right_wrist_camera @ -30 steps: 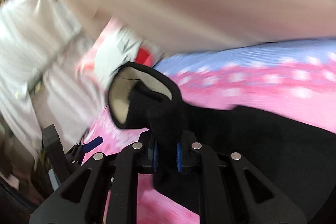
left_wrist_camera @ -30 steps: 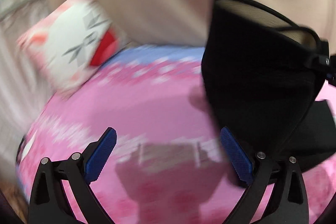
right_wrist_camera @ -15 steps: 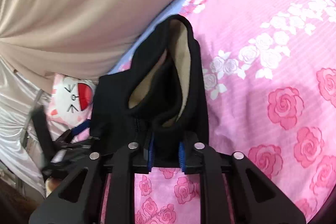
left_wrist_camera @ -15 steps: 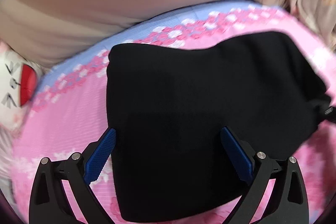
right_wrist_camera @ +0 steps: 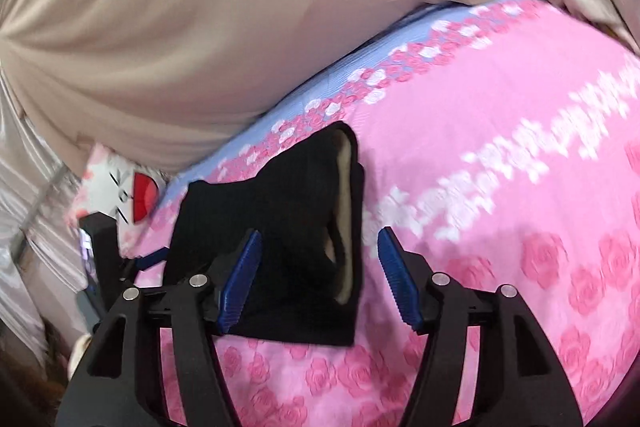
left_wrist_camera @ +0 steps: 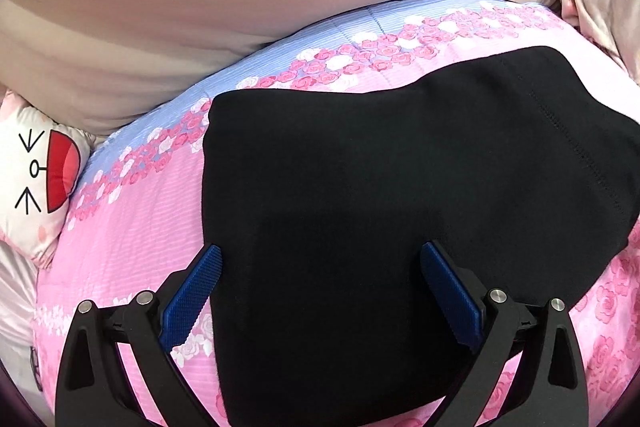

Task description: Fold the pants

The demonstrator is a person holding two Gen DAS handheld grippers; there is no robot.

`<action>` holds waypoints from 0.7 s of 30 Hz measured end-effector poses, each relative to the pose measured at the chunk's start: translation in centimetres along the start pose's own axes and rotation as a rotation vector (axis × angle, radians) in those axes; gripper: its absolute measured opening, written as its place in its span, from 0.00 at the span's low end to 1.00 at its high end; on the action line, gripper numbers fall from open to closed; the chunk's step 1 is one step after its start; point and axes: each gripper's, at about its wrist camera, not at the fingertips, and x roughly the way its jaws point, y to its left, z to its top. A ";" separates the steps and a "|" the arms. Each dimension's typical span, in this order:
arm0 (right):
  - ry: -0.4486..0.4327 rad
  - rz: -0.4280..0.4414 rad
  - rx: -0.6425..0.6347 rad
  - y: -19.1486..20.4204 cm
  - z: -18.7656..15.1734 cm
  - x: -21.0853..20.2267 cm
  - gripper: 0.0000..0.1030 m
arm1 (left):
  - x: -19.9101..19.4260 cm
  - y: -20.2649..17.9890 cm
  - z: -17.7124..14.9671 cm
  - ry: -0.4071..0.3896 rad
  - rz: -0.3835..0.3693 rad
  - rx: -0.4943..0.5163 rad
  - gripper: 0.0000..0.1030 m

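Plenty of bare pink rose bedspread [right_wrist_camera: 500, 187] off to the right in the right wrist view, nothing lying on it there. Beige curtain [left_wrist_camera: 240, 7] closing off the far side of the bed, with the bedspread's blue strip running along it. Cartoon-face pillow [left_wrist_camera: 36, 175] tucked at the far left corner, clear of the cloth. In the left wrist view, pink showing along the left edge and again at the lower right corner.

Black pants [left_wrist_camera: 400, 207] folded into a flat slab on the bedspread, left edge straight, far edge rising to the right, a stitched seam near the right side. Lying right under the left gripper [left_wrist_camera: 320, 263]: left pad just at the slab's left edge, right pad over the middle of the cloth. In the right wrist view, the pants [right_wrist_camera: 280, 227] end with the tan lining showing, sitting between the pads of the right gripper [right_wrist_camera: 316, 271].

Left gripper spread wide, holding nothing; contact with the cloth impossible to tell. Right gripper opening, pants end between the pads, a clear gap at the right pad and the left pad close alongside the fabric. Left gripper [right_wrist_camera: 120, 259] also peeking in at the far left of that view.
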 end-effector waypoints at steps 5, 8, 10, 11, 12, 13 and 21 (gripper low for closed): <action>0.039 -0.023 -0.031 0.9 -1.3 1.1 0.22 | -0.3 1.1 -0.3 0.004 -0.015 -0.018 0.95; 0.100 -0.076 -0.010 -1.3 -2.5 2.5 0.25 | 0.9 2.5 -0.8 0.023 -0.076 -0.067 0.95; 0.101 -0.052 0.053 -2.4 -2.6 2.1 0.34 | 1.1 3.1 -0.8 0.035 -0.119 -0.100 0.95; 0.080 -0.052 0.034 -1.6 -1.9 0.9 0.34 | 0.5 3.4 -0.7 0.033 -0.124 -0.104 0.95; 0.022 -0.075 -0.013 -0.2 -1.1 -0.5 0.34 | -0.4 3.9 -0.6 0.016 -0.105 -0.111 0.95; -0.023 -0.091 -0.060 1.1 -0.4 -1.6 0.34 | -1.3 4.2 -0.7 -0.008 -0.092 -0.115 0.95; 0.126 0.087 -0.388 14.3 5.3 6.1 0.35 | -1.7 4.8 -3.9 0.034 -0.088 -0.117 0.95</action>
